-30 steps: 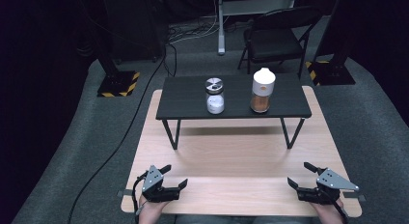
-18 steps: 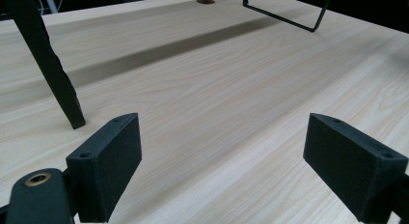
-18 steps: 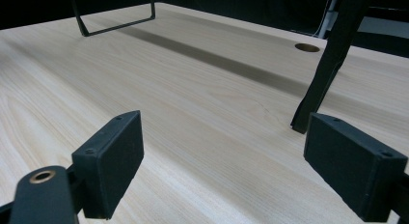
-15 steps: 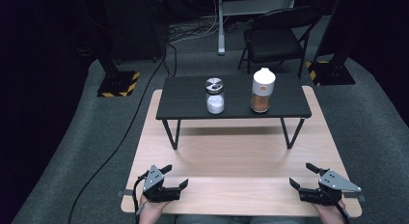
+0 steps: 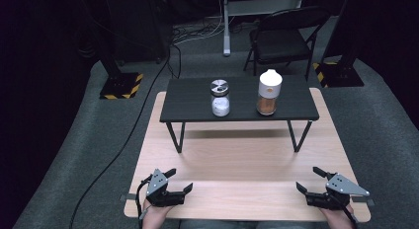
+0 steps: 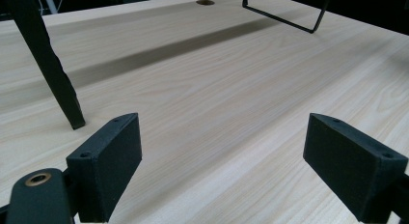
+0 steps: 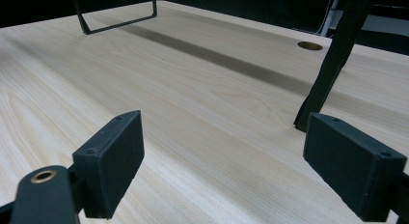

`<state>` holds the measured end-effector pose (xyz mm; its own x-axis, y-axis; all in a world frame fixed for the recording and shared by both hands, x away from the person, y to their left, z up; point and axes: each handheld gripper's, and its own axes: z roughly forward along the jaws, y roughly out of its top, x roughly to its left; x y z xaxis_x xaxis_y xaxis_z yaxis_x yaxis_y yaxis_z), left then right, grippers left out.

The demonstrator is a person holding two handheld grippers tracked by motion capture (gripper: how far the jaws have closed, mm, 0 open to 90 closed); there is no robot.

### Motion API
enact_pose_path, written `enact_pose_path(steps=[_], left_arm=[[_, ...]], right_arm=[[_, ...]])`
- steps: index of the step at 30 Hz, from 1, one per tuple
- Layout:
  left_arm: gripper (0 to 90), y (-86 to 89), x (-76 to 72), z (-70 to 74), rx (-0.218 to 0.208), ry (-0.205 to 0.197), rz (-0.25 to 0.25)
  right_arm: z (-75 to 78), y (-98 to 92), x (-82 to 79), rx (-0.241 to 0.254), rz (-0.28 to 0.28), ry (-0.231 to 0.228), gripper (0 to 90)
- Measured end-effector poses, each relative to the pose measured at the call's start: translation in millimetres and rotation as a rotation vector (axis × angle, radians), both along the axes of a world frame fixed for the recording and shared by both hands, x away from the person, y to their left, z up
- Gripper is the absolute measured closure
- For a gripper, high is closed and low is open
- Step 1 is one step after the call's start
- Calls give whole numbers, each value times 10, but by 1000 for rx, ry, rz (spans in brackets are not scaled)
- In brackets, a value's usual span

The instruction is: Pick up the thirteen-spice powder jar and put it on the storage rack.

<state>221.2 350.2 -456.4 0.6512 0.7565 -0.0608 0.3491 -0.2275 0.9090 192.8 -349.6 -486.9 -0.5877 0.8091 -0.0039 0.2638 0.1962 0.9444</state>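
Two jars stand on the low black table that sits across the far half of my light wooden desk. The left one, a clear glass jar with a shiny metal lid, holds a white powder that fills roughly its lower half. The taller jar just to its right, apart from it, wears a white domed cap and holds an orange-brown powder to well above its middle. Both stand upright near the table's middle, well away from my hands.

At the near edge of the desk my left hand-held gripper rests low over the wood, its black jaws spread wide with only bare desk between them; in the left gripper view the pads frame empty wood grain and one black table leg. My right hand-held gripper mirrors it at the opposite corner, jaws likewise parted and gripping nothing, pads over bare wood.
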Motion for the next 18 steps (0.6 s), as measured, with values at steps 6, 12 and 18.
enact_pose_path(steps=[6, 12, 18], left_arm=[[126, 1, 1, -2, -2, 0, 1], [125, 0, 5, -5, -3, 1, 0], [125, 1, 2, -1, -1, 0, 0]], right_arm=[[-2, -1, 0, 1, -2, 0, 129], [-7, -4, -1, 3, -4, -1, 129], [-7, -5, 1, 2, -4, 0, 129]])
